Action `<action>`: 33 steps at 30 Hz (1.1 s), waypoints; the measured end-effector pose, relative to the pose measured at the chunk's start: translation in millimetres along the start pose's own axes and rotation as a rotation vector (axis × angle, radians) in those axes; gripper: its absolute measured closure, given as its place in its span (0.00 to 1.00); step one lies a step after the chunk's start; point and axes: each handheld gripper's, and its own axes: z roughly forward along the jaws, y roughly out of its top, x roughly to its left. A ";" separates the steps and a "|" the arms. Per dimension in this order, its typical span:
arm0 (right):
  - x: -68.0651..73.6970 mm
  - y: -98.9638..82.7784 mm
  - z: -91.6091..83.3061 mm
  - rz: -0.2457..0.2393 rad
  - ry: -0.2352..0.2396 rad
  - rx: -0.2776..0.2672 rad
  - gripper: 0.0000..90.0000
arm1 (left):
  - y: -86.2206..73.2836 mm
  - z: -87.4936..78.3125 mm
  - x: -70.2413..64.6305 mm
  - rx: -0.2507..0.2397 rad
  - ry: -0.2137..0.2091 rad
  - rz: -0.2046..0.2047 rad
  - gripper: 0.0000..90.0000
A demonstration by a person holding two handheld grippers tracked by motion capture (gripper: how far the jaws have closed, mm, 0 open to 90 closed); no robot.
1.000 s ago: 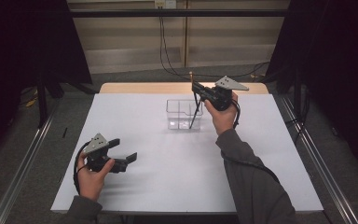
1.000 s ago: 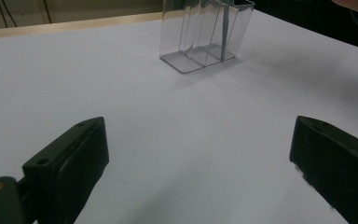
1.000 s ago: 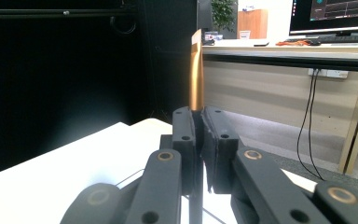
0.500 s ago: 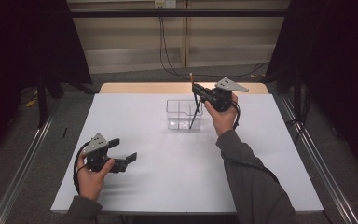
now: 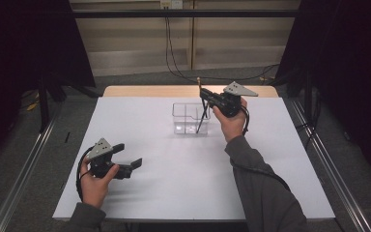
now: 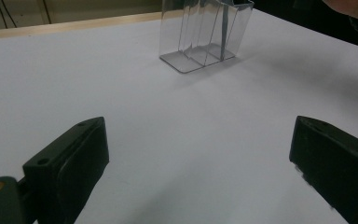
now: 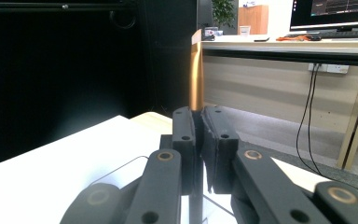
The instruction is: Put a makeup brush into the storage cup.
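Overhead, right claw (image 5: 204, 94) pinches a slim, gold-tipped stick (image 5: 202, 116) over clear ribbed box (image 5: 185, 117); left claw (image 5: 128, 156) gapes.

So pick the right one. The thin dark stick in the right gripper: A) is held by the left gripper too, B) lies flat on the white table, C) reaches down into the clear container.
C: the right gripper is shut on the stick, whose lower end dips into the clear container.
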 end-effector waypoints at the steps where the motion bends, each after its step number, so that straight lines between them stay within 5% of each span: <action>1: -0.2 -0.4 0.0 -0.001 0.003 0.001 0.93 | 0.0 -0.1 0.0 0.000 0.001 -0.001 0.05; 33: -4.5 -17.4 -5.3 0.000 -0.007 0.055 0.93 | -0.8 2.2 -1.6 0.007 0.005 0.000 0.05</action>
